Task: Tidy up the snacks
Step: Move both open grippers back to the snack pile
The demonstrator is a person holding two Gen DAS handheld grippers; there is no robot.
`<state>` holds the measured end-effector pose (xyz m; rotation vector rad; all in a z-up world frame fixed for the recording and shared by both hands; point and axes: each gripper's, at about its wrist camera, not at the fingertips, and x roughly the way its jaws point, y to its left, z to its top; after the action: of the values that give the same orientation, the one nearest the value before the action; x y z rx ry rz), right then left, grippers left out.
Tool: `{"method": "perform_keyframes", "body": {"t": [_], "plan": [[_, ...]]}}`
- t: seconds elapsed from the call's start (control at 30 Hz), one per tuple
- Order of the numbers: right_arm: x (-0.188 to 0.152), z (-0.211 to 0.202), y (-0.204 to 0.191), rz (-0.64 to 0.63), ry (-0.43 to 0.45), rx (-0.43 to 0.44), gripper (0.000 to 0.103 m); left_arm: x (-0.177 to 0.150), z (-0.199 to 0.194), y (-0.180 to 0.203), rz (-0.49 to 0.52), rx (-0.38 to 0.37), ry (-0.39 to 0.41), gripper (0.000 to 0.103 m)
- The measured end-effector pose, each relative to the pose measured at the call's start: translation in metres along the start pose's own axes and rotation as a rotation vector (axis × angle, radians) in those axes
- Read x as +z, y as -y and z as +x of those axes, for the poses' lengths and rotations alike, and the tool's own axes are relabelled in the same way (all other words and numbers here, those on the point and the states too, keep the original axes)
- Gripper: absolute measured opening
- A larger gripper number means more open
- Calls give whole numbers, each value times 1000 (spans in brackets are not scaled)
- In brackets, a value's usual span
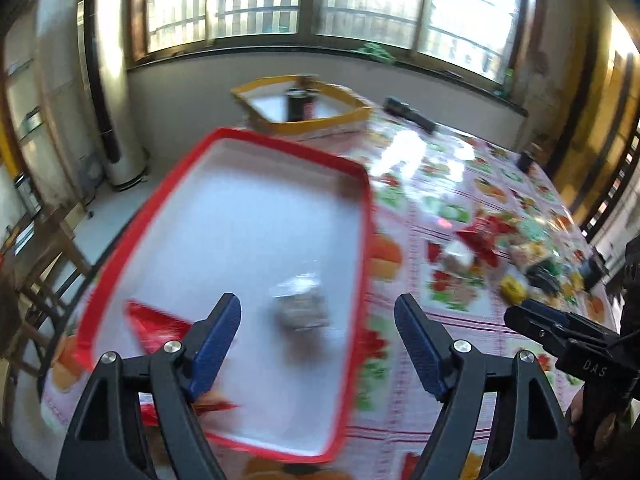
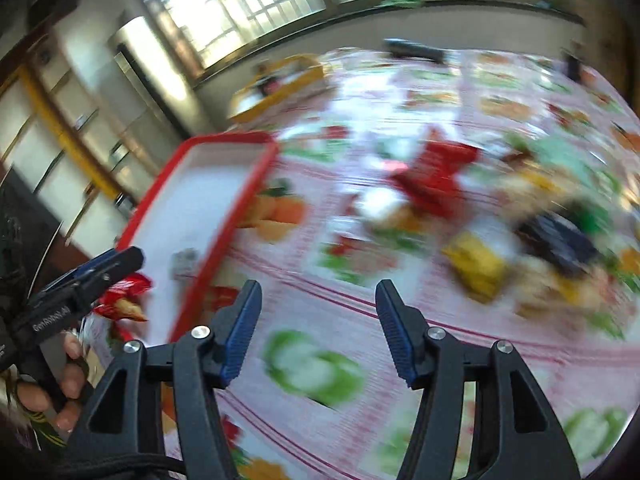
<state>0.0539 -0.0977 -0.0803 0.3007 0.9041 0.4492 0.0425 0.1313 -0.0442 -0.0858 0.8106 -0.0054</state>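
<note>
A red-rimmed white tray (image 1: 362,216) lies on the table; it also shows in the right wrist view (image 2: 224,236). In it are a clear-wrapped grey snack (image 1: 302,306) and a red packet (image 1: 156,322). My left gripper (image 1: 318,344) is open and empty above the tray's near end. My right gripper (image 2: 318,330) is open and empty over the tablecloth, right of the tray. A pile of loose snacks (image 2: 480,216) lies ahead of it: a red packet (image 2: 436,172), a yellow one (image 2: 478,266), a dark one (image 2: 560,240). Both views are blurred.
A yellow-rimmed tray (image 1: 320,122) holding a dark can (image 1: 300,102) stands at the table's far edge. A dark remote-like object (image 1: 408,114) lies behind it. The left gripper shows in the right wrist view (image 2: 104,268). Chairs (image 1: 36,264) stand left of the table.
</note>
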Motion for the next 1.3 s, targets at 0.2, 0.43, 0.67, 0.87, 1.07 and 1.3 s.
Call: {"method": "perform_keyframes", "body": {"t": [0.2,0.43,0.67,0.87,1.07,1.3], "plan": [[-11,-41,60,106,50,-82,60,6,8,49,80,-56,-6,79],[-13,-63,105,175,90,-121,60,11,26,89,158,-96,-32,79],[-8,-66,128,163,94,-144,60,26,54,131,262,-138,-63,79],[16,-59,149,141,96,-206,60,42,81,150,295,-173,-84,79],[48,-29,170,76,34,-305,59,51,116,169,318,-166,-121,79],[61,7,180,-3,-51,-351,54,57,144,185,342,-179,-146,79]]}}
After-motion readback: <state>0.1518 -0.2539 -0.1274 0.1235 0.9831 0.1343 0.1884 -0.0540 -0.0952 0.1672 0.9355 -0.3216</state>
